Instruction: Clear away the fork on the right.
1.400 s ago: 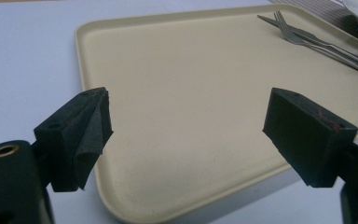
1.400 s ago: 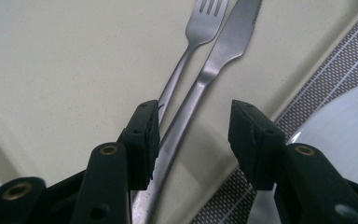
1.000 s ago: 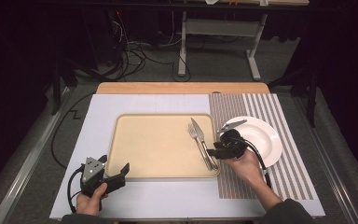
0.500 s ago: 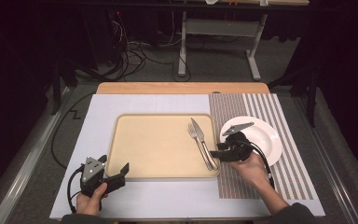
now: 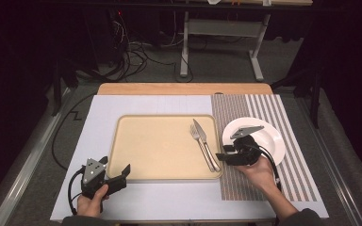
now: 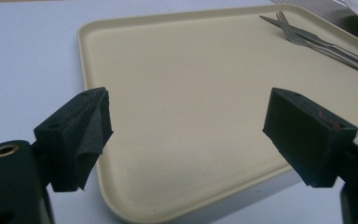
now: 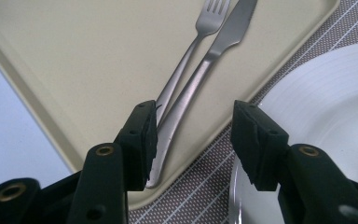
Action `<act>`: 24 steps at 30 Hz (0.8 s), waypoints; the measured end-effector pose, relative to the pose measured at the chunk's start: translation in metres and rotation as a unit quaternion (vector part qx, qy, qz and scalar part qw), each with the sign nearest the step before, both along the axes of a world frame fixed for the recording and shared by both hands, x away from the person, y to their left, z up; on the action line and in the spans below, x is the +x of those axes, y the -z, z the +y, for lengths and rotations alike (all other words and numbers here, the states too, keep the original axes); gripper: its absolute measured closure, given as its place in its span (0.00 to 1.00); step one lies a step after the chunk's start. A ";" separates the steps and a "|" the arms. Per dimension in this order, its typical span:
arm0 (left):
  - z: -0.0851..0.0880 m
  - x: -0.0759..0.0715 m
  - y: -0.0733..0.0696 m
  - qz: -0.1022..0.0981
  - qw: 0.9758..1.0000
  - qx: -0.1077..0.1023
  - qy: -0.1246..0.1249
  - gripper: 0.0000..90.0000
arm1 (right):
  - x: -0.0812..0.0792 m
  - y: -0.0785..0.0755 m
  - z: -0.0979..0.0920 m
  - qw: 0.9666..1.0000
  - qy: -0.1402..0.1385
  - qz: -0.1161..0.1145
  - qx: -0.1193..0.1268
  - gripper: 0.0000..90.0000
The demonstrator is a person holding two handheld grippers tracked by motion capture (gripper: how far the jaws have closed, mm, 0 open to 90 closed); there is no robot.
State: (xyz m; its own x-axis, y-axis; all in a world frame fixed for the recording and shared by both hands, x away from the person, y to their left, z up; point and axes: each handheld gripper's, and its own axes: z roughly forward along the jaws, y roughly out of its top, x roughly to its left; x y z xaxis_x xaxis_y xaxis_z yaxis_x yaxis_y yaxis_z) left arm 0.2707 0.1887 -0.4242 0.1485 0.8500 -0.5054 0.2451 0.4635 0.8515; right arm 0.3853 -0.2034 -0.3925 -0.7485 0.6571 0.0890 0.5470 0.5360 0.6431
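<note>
Two utensils, knife (image 7: 205, 74) and fork (image 7: 186, 60), are lying at the tray's (image 5: 160, 150) right edge; the right hand-held gripper (image 7: 193, 140), released, is needing to straddle one handle squarely before clenching.

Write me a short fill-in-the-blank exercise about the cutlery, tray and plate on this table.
1. The silver metal fork and silver metal knife lie side by side on the beige rectangular plastic ____.
2. The round white plate rests on the ____ placemat.
3. The jaws of the right gripper are ____, with nothing between them.
4. The left gripper sits at the tray's near ____ corner in the high view.

Missing words: tray; striped; open; left
</note>
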 end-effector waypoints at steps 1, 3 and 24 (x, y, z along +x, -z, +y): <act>0.000 0.000 0.000 0.000 1.000 0.000 0.000 0.18 | -0.001 0.000 -0.001 1.000 0.000 -0.001 0.001 0.57; 0.000 0.000 0.000 0.000 1.000 0.000 0.000 0.18 | -0.002 -0.001 -0.003 1.000 0.002 -0.003 0.001 0.57; 0.000 0.000 0.000 0.000 1.000 0.000 0.000 0.18 | -0.016 -0.004 -0.033 0.999 0.024 -0.017 0.027 0.54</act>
